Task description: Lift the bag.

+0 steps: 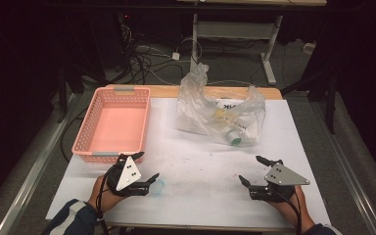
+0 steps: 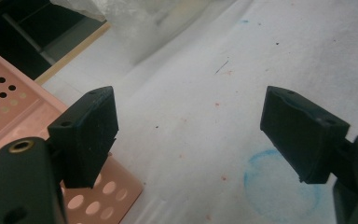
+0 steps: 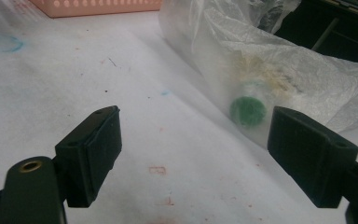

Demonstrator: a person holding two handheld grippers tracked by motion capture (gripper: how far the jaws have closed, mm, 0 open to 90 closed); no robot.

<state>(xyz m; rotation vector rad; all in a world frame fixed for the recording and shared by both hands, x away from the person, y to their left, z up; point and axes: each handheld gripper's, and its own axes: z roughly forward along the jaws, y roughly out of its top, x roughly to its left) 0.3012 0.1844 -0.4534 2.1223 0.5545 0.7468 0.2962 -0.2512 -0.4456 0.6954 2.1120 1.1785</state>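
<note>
A clear plastic bag [image 1: 220,110] lies at the back middle of the white table sheet [image 1: 200,166], with a green-capped bottle [image 1: 235,140] and other items inside. To its left stands an empty pink perforated basket [image 1: 112,125]. My left gripper [image 1: 146,167] hovers open just in front of the basket's near right corner, jaws wide, nothing between them. My right gripper [image 1: 253,170] is open at the front right, aimed toward the bag. In the right gripper view the bottle's green cap [image 3: 247,110] shows through the bag [image 3: 279,70]. The basket corner [image 2: 23,116] sits beside my left jaw.
A faint blue ring stain [image 2: 282,184] marks the sheet by my left gripper [image 2: 191,135]. The wooden table edge [image 1: 166,90] shows behind the basket. Cables and a desk frame [image 1: 235,29] lie on the dark floor beyond. Open sheet lies between the two grippers.
</note>
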